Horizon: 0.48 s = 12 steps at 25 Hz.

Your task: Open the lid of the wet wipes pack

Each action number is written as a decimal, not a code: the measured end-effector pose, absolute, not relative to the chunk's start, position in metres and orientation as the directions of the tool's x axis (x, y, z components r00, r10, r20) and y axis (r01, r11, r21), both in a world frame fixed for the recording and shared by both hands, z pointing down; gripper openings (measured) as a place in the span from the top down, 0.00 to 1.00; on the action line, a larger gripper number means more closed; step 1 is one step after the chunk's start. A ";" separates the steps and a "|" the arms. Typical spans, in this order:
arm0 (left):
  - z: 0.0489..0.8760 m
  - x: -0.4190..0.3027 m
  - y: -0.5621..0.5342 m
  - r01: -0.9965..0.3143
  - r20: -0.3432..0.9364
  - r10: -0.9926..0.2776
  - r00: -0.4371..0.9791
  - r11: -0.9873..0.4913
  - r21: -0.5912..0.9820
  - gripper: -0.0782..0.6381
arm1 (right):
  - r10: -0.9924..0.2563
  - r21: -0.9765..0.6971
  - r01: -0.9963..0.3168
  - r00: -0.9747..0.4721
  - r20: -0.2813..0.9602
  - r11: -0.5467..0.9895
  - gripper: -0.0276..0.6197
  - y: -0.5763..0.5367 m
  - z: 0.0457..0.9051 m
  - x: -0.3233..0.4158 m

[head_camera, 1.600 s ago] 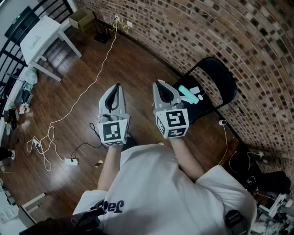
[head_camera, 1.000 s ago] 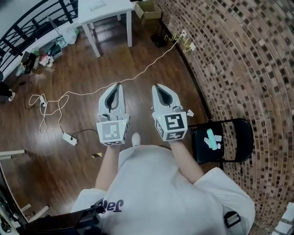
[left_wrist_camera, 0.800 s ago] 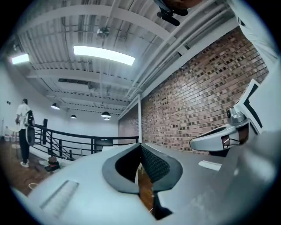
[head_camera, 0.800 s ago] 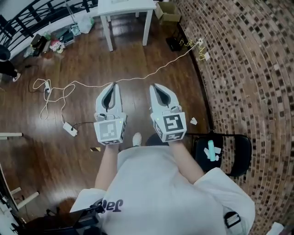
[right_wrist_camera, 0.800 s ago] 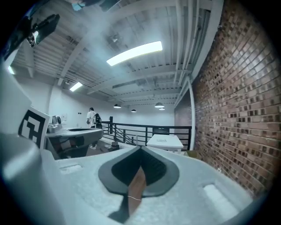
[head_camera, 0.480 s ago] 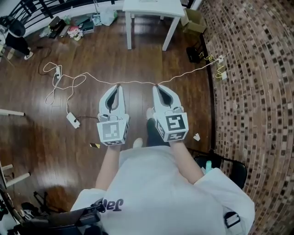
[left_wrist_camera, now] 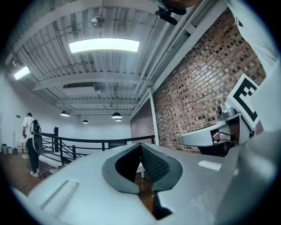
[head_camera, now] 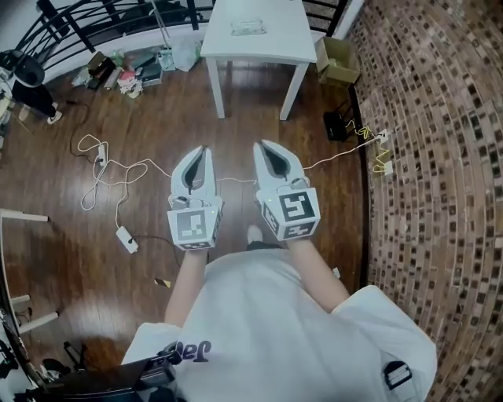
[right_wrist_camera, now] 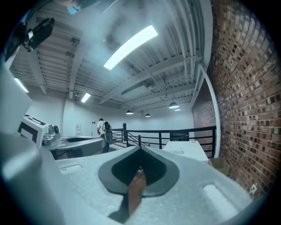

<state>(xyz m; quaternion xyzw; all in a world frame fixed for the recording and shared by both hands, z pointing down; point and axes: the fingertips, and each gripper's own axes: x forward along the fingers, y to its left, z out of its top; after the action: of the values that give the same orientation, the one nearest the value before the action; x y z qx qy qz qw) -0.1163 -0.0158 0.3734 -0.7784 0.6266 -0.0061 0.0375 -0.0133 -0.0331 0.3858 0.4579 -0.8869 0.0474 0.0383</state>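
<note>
No wet wipes pack shows in any view now. In the head view my left gripper and right gripper are held side by side in front of the person, pointing level over the wooden floor. Both are shut with nothing between the jaws. The left gripper view shows its shut jaw tips against the room, with the right gripper beside them. In the right gripper view the shut tips point toward a white table. A small flat pale item lies on that table; what it is I cannot tell.
A brick wall runs down the right. A cardboard box stands by the table. White cables and a power strip lie on the floor at left. A black railing spans the back, with a person near it.
The view has swung round: the black chair with the turquoise pack slid out of view at lower right, and the white table came in at the top. Both grippers stayed shut, side by side.
</note>
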 end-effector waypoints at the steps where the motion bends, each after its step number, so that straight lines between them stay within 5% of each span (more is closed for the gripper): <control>1: 0.374 -0.110 -0.030 -0.973 -0.046 -0.974 0.223 -0.219 -0.076 0.87 | -0.811 -0.052 -0.819 -0.574 0.113 0.572 0.97 -0.049 0.387 -0.008; 12: 0.396 -0.090 -0.176 -0.950 -0.004 -0.951 0.309 -0.308 -0.045 0.87 | -0.833 -0.141 -0.838 -0.542 0.114 0.527 0.97 -0.186 0.419 -0.002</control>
<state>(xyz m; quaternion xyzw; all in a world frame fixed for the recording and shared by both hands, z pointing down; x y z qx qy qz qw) -0.0905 -0.1759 0.3957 -0.8087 0.5878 -0.0118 0.0196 -0.0019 -0.1862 0.4188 0.4783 -0.8735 0.0895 0.0162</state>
